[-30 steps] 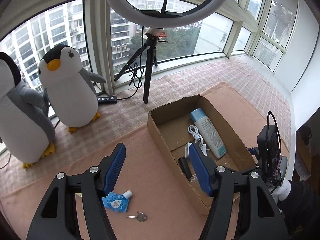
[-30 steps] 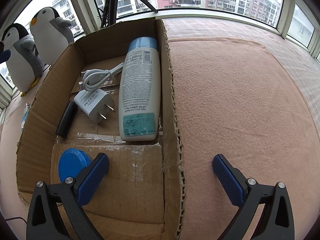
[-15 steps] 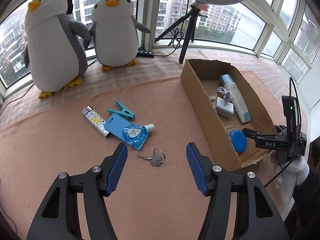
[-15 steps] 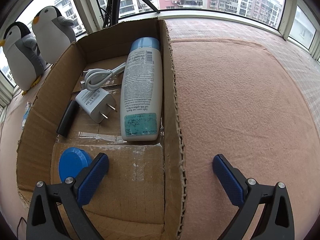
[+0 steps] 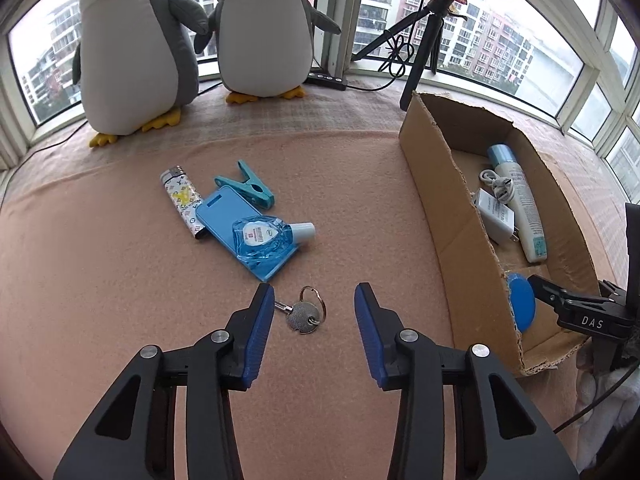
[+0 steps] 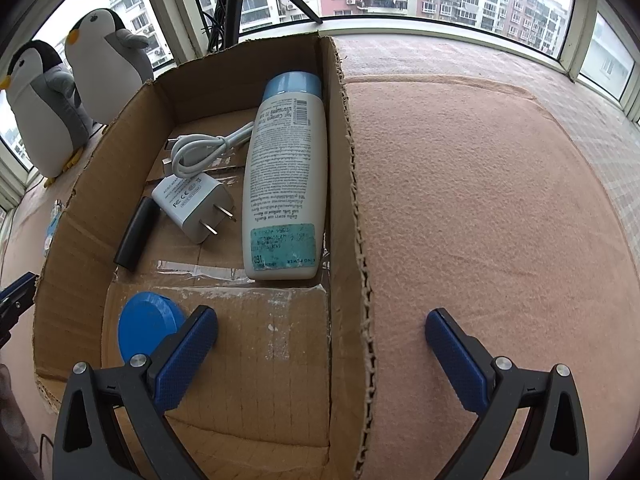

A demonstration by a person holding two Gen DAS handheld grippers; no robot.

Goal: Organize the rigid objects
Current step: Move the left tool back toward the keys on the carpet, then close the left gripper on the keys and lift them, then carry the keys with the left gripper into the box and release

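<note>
Two half-open left fingers (image 5: pixel 256 328) flanking key (image 5: pixel 301 316).

Legible text: "DAS" on right gripper (image 5: pixel 588 322) body. "KING POWER" on lotion bottle (image 6: pixel 285 188) sticker. "FC" mark on white charger (image 6: pixel 192 204).

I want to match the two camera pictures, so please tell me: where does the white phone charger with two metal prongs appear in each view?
Left wrist view: the white charger lies far right, inside the cardboard box, beside the lotion bottle.
Right wrist view: the charger is left of centre on the box floor, with the bottle to its right.
Shared landmark: the blue lid at the box's near end.
</note>
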